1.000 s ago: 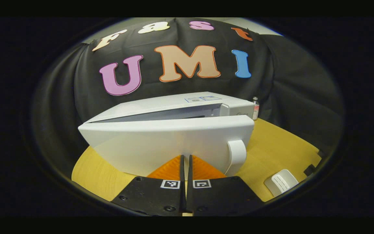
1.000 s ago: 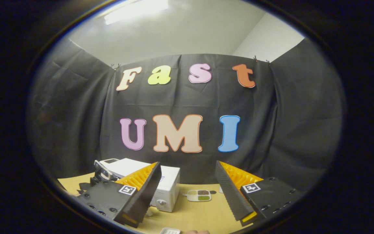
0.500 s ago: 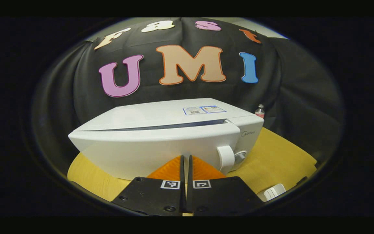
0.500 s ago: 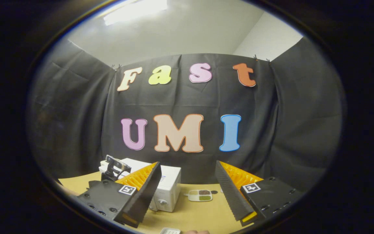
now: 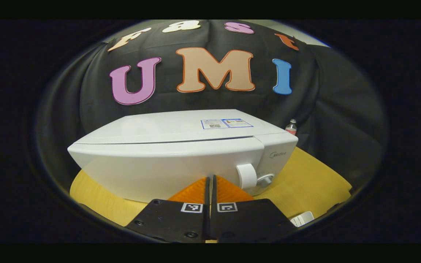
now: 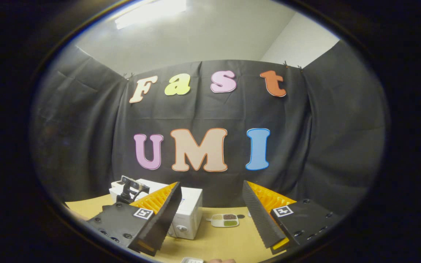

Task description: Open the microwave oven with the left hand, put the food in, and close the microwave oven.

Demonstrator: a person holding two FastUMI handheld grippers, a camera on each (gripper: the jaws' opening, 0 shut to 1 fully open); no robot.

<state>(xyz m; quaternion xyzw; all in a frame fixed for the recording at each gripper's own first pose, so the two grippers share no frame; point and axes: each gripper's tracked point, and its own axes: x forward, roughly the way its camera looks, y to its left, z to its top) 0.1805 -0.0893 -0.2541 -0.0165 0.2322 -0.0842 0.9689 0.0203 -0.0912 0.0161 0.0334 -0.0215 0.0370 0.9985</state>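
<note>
Microwave oven (image 5: 181, 153): white, on the yellow wooden table (image 5: 313, 175), close in front of the left gripper's camera; in the right gripper view it stands at the lower left (image 6: 190, 204), partly behind that gripper's left finger.
Door: a second ago it stood ajar with a wide gap along its top edge; half a second ago the gap was thin; now it lies flush with the body, only a fine seam showing.
Door handle (image 5: 246, 176): white, at the door's right side, now just beside the control knob (image 5: 265, 180).
Left gripper (image 5: 210, 190): fingers pressed together with nothing between them, tips at the door's face; whether they touch it I cannot tell.
Right gripper (image 6: 210, 208): fingers spread wide apart and empty, raised above the table, as in the earlier frames.
Food tray (image 6: 225, 220): small divided dish on the table, right of the microwave oven, between the right gripper's fingers in its view.
Bottle (image 5: 291, 126): small, behind the oven's right corner.
</note>
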